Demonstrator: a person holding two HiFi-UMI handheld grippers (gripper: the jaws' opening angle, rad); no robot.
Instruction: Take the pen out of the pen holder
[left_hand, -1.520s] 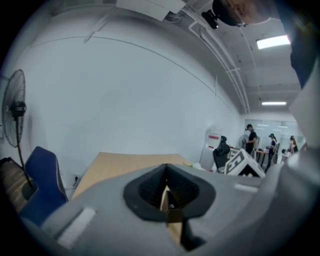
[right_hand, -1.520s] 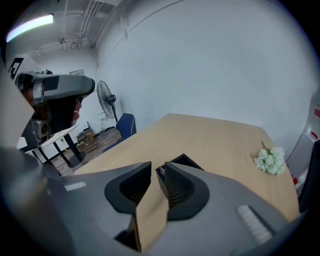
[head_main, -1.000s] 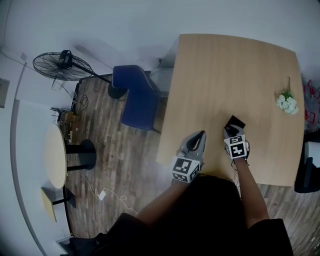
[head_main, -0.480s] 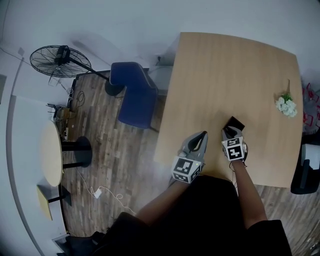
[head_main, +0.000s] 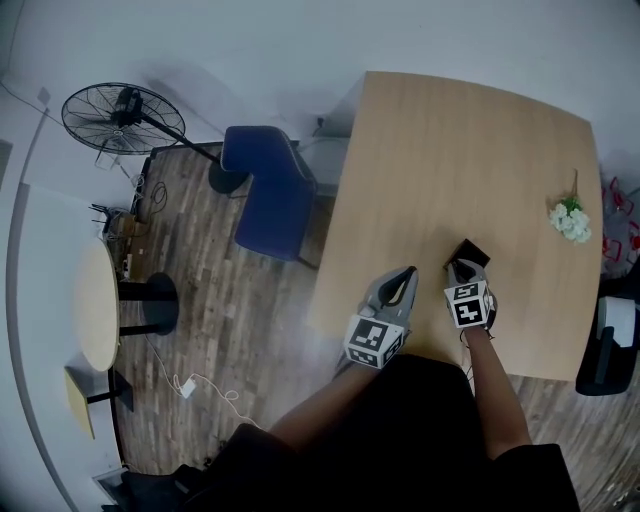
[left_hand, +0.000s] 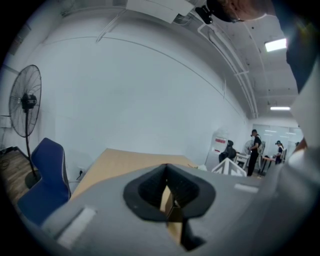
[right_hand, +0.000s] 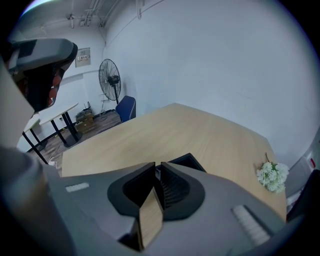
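Light: bright, cool and even, as in any office; ceiling panels (left_hand: 276, 45) glow overhead in the left gripper view.
Glare: those panels burn out to plain white.
Shadows: pale and soft-edged on the table (head_main: 450, 150).
Distortion: heavy fisheye; the table's edges bow, and dark rounded corners frame both gripper views.
Focus: left gripper (left_hand: 167, 167) and right gripper (right_hand: 156, 167) smear up close; the room behind is crisper.
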